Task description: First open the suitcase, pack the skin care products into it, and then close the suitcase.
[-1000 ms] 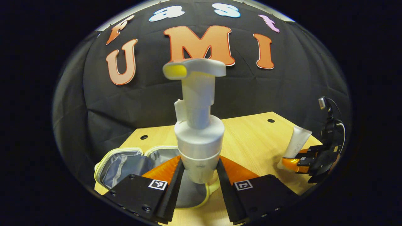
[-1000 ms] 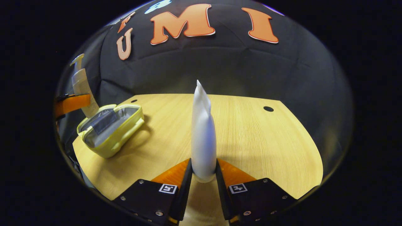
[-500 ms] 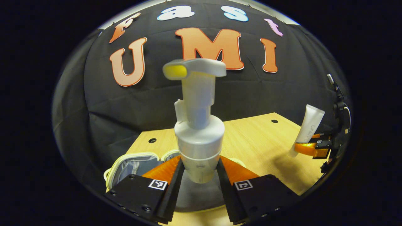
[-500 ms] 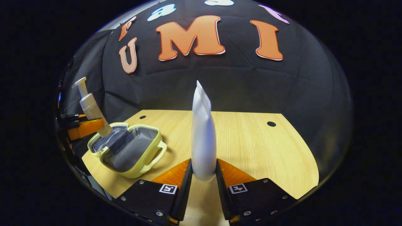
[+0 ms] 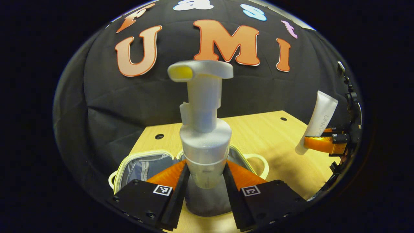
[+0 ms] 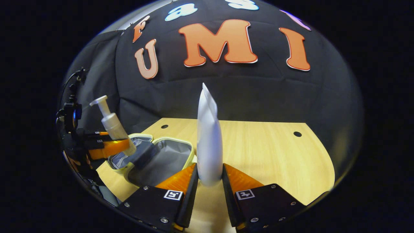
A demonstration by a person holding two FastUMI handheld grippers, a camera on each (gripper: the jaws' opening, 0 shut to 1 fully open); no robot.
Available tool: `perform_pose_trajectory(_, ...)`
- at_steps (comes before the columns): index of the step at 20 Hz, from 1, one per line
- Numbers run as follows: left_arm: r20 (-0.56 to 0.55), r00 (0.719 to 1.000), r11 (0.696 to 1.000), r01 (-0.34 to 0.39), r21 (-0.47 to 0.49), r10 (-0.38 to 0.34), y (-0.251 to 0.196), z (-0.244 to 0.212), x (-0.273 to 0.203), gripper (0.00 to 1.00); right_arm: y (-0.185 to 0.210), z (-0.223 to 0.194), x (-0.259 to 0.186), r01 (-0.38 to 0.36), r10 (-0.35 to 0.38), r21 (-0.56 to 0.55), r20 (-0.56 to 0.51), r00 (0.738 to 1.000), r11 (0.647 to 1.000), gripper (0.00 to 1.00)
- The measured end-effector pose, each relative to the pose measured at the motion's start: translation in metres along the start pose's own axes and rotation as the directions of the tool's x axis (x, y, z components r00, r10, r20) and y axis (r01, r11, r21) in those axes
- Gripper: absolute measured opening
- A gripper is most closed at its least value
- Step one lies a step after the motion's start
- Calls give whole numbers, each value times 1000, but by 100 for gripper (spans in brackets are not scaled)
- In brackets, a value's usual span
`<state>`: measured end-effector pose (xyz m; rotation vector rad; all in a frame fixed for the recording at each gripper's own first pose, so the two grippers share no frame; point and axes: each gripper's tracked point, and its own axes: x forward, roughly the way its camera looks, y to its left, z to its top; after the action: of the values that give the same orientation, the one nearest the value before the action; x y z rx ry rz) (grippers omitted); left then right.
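So the left gripper (image 5: 204, 181) is clamped on the pump bottle (image 5: 203, 129), with the open suitcase (image 5: 136, 166) right below. Lower it straight in before letting go. The right gripper (image 6: 209, 181) pinches the tube (image 6: 208, 136); suitcase off its left.

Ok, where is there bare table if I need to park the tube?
Bare table runs from the open suitcase across to the right-hand cable hole. It is crowded on the left, where the left gripper holds the pump bottle over the suitcase.
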<state>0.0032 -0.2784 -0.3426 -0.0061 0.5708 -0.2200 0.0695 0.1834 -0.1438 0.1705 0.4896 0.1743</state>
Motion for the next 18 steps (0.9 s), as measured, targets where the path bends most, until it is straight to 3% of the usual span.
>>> perform_pose_trajectory(9,-225,971,995,68,-67,-81,3,-58,31,63,65,-7,24,-102,103,26,-61,993,994,46)
perform_pose_trajectory(18,-434,894,992,82,-98,-117,-7,-103,55,64,92,-21,38,-143,152,84,-113,982,986,46)
